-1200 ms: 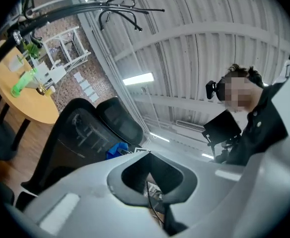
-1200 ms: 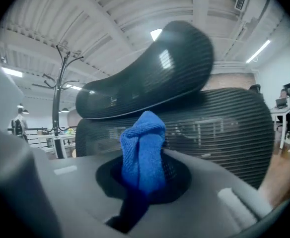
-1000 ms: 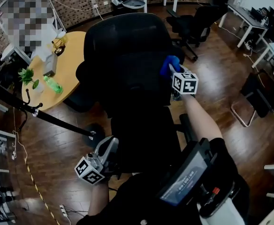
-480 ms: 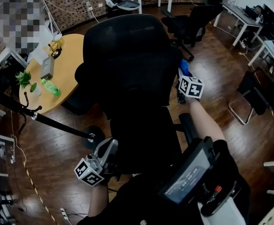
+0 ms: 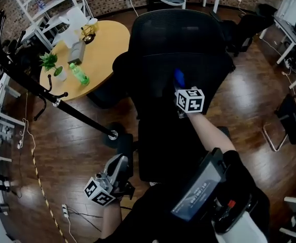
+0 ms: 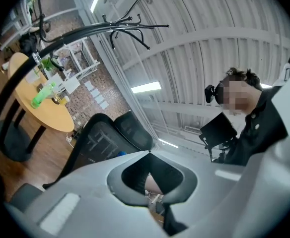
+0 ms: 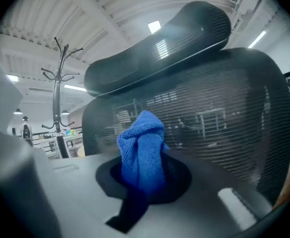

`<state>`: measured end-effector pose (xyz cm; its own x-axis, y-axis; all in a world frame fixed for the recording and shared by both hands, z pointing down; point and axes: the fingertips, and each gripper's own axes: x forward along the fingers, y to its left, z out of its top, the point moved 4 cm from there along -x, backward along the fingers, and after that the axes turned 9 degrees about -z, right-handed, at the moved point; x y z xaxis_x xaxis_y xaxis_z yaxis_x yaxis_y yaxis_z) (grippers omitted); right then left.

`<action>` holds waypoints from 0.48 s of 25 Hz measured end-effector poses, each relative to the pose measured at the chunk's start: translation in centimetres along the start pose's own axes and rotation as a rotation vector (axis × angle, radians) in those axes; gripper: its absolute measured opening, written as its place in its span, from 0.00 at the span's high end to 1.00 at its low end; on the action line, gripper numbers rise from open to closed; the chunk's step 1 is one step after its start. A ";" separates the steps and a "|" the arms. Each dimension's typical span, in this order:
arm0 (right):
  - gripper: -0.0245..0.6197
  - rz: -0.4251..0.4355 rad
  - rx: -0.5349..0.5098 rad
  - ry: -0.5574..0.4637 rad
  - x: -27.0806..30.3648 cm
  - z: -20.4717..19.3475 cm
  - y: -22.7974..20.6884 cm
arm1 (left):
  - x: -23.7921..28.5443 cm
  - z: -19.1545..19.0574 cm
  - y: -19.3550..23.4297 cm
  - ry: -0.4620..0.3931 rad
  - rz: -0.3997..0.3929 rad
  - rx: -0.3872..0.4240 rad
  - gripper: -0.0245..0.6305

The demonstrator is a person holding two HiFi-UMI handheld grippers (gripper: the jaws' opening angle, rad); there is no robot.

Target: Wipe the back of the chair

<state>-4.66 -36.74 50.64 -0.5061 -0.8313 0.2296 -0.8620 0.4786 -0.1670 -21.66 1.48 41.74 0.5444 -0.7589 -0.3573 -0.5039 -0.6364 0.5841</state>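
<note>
A black mesh office chair stands in front of me with its back facing me. My right gripper is shut on a bunched blue cloth that rests against the middle of the mesh. In the right gripper view the blue cloth sticks up from between the jaws, with the chair back and the headrest right behind it. My left gripper hangs low at the lower left beside the chair's base, shut and holding nothing. In the left gripper view it points up past the chair.
A round wooden table to the left carries a green bottle and a small plant. A black coat rack pole slants across the floor view at the left. More office chairs and desks stand at the right.
My right gripper with the cloth moved from the right edge of the chair back to its middle. The head view has shifted. The left gripper stays low.
</note>
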 end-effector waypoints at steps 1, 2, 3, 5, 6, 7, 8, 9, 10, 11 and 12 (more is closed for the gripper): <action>0.91 0.035 -0.003 -0.005 0.5 -0.4 1.6 | -0.9 0.2 0.0 -0.008 0.023 0.006 0.96; 0.91 0.075 -0.009 -0.006 1.0 -0.8 3.2 | -1.7 0.4 0.0 -0.016 0.046 0.011 0.96; 0.91 0.114 -0.017 -0.001 1.5 -1.2 4.9 | -2.5 0.6 0.0 -0.024 0.068 0.014 0.96; 0.91 0.186 -0.044 0.019 2.6 -2.2 8.3 | -3.8 0.9 -0.1 -0.040 0.107 0.020 0.96; 0.91 0.221 -0.064 0.033 3.0 -2.8 9.9 | -4.4 0.9 -0.2 -0.047 0.124 0.024 0.96; 0.91 0.257 -0.087 0.050 3.4 -3.5 11.5 | -4.8 0.9 -0.4 -0.052 0.139 0.029 0.96; 0.91 0.293 -0.109 0.070 3.8 -4.3 13.1 | -5.2 0.9 -0.5 -0.056 0.152 0.034 0.96; 0.91 0.325 -0.130 0.093 4.2 -5.2 14.6 | -5.6 1.0 -0.6 -0.060 0.165 0.040 0.96; 0.91 0.354 -0.149 0.117 4.6 -6.1 16.0 | -6.0 1.0 -0.7 -0.064 0.177 0.045 0.96; 0.91 0.380 -0.168 0.143 5.0 -7.1 17.3 | -6.3 1.1 -0.8 -0.068 0.188 0.050 0.96; 0.91 0.408 -0.185 0.170 5.3 -7.9 18.6 | -6.6 1.1 -0.9 -0.071 0.199 0.054 0.96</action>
<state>-23.63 -29.95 56.35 -0.7884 -0.5145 0.3373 -0.5750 0.8112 -0.1064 -25.55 6.85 42.76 0.3828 -0.8770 -0.2905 -0.6327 -0.4780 0.6093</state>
